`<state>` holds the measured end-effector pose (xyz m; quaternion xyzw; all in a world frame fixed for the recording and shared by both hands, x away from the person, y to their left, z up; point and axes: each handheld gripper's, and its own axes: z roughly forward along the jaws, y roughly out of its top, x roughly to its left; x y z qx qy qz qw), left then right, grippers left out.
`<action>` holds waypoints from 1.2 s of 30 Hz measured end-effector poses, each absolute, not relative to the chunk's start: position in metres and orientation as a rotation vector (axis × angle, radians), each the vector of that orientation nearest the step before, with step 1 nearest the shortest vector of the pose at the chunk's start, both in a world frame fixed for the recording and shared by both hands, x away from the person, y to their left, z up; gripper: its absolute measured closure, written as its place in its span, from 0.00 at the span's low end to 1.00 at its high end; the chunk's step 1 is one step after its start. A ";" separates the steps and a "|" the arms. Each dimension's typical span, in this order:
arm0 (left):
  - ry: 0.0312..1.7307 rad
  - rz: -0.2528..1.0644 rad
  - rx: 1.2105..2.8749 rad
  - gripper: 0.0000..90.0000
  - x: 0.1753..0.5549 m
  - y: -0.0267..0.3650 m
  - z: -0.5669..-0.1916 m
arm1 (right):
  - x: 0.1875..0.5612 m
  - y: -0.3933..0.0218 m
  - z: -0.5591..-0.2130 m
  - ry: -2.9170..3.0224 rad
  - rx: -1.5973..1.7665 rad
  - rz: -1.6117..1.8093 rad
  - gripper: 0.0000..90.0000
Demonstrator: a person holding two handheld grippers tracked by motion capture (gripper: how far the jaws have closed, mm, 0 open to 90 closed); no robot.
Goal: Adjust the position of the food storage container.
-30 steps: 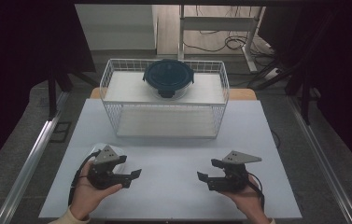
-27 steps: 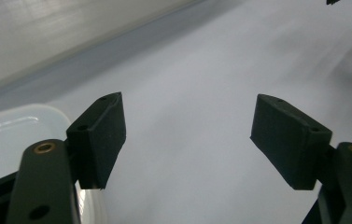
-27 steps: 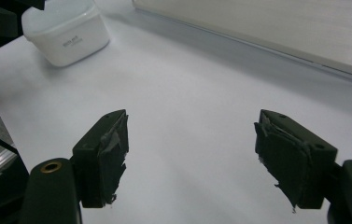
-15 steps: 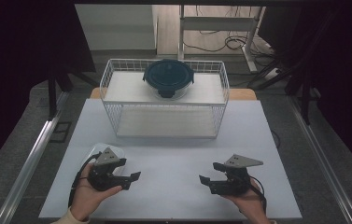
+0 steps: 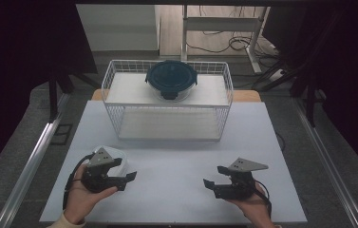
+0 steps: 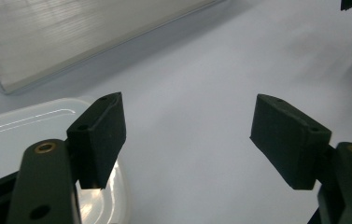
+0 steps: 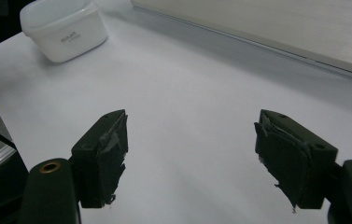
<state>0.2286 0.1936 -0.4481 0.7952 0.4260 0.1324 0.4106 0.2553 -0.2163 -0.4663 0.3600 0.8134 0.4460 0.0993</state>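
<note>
Both jaw pairs apart and empty, left gripper [image 5: 119, 176] lower left just beside the clear plastic container [image 5: 119, 159], right gripper [image 5: 217, 183] lower right, wire basket [image 5: 167, 126] with dark-lidded bowl [image 5: 171, 78] upper centre.

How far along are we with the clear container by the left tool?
Nothing looks done yet. The clear container sits on the white table, right beside the left tool, whose jaws stand open with nothing between them. The right tool is also open and empty, apart from everything. In hand: only the left tool's nearness to the container. Left: grasping and moving it, perhaps toward the wire basket holding the dark-lidded bowl.
</note>
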 end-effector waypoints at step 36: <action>1.410 0.441 1.837 0.40 0.250 0.299 -0.462 | 0.256 -0.217 -0.472 2.427 1.071 1.268 0.28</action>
